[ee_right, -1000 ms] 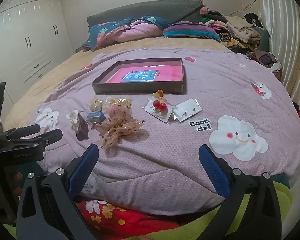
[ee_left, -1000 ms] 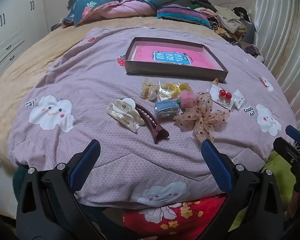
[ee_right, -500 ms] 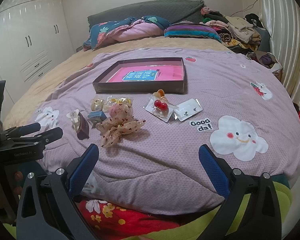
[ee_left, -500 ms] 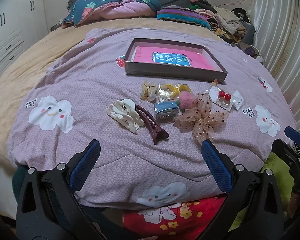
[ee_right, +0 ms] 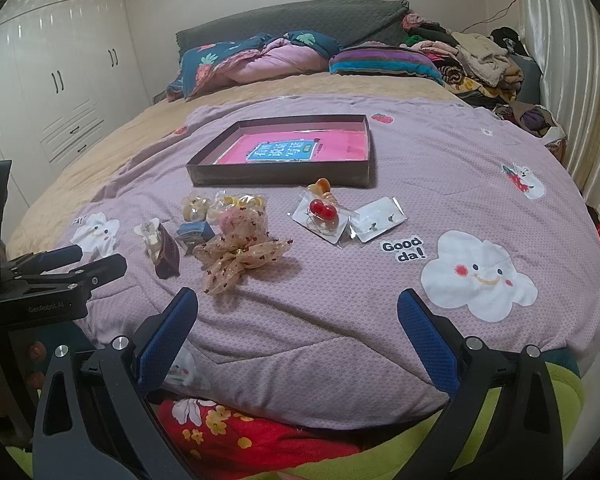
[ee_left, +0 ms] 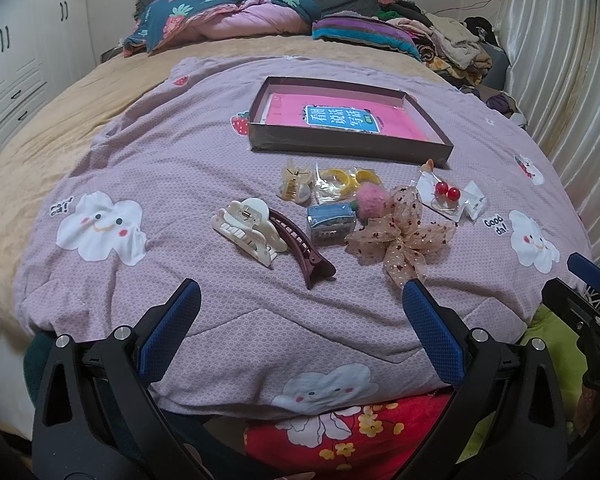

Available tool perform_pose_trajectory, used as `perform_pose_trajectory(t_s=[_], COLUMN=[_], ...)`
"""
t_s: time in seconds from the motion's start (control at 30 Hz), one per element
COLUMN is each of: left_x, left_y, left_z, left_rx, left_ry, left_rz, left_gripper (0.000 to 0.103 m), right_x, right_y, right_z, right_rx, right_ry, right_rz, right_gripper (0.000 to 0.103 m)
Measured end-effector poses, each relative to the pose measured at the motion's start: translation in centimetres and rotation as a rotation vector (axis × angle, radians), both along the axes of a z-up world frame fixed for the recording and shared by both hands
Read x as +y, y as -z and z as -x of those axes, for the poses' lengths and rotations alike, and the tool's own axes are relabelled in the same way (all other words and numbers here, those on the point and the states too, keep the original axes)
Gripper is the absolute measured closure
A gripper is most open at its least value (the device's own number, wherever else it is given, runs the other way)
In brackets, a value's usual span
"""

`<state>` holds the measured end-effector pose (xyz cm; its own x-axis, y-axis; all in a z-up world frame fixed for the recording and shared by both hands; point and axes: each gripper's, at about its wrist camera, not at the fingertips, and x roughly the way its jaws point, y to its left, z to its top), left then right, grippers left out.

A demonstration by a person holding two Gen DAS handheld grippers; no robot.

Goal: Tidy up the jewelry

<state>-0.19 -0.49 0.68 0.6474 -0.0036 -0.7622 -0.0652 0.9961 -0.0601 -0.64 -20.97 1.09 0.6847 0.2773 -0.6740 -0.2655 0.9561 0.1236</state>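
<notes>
Spread on the bed's purple quilt (ee_left: pixel 172 168), hair clips (ee_left: pixel 247 229) await boxing; both hand-held grippers, left (ee_left: pixel 300 330) and right (ee_right: pixel 298 334), hover wide open and empty, so the opening pick must reach forward toward the tray (ee_left: pixel 420 151).

A bed covered by a lilac cloud-print quilt (ee_left: pixel 172 168) carries a shallow brown cardboard tray (ee_left: pixel 352 148), a cream plastic claw clip (ee_left: pixel 248 230), a maroon banana clip (ee_left: pixel 304 252), a sheer beige dotted bow (ee_left: pixel 400 236) and packeted red-bead earrings (ee_left: pixel 446 194).

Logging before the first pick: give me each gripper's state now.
Left gripper: open, holding nothing, short of the hair clips.
Right gripper: open, holding nothing, above the quilt.
</notes>
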Motion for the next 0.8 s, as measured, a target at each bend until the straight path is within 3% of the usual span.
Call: perform_pose_trajectory(t_s=[0.8], left_x=[-0.47], left_y=[-0.12], left_z=[0.09], left_rx=[0.002], left_ry=[0.001], left_rz=[0.001], left_gripper=[0.008], right_x=[0.12], right_y=[-0.01], right_z=[0.15], right_rx=[0.000], right_ry=[-0.002], right_rz=[0.000], right_gripper=[0.004])
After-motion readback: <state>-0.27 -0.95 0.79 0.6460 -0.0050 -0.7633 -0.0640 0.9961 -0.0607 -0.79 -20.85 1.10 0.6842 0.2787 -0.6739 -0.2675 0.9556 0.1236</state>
